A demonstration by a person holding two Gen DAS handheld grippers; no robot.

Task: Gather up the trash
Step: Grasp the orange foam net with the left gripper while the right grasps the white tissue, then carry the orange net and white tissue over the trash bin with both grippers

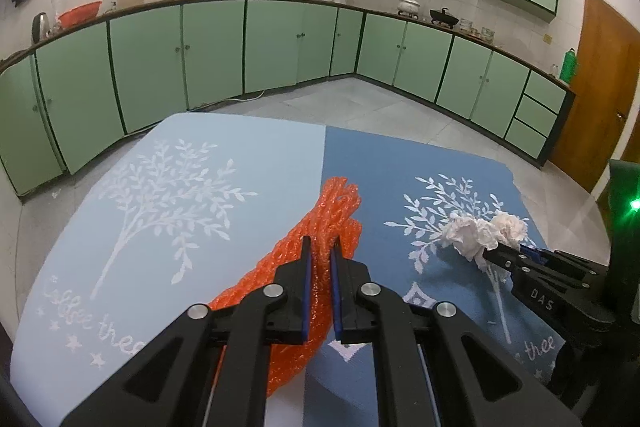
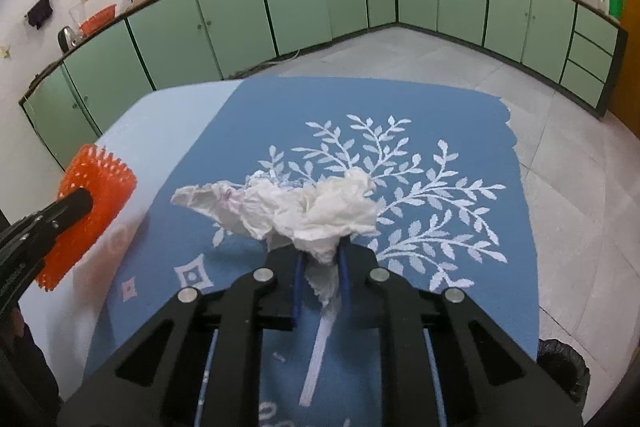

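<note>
The left gripper point(image 1: 320, 251) is pinching the orange foam net point(image 1: 324, 223); the right gripper point(image 2: 320, 257) is pinching the crumpled tissue point(image 2: 320, 207) above the worktop point(image 2: 460, 131).

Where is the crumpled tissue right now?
The crumpled tissue is pinched in the right claw, above the dark blue half of the tablecloth, right of the orange foam net.

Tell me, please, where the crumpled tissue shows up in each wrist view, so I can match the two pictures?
Left wrist: the tissue is at right of centre, held at the tip of the right gripper over the dark blue cloth.
Right wrist: the tissue is at centre, just above that gripper, whose jaws pinch its lower end.
Shared landmark: the white tree print under the tissue.
</note>
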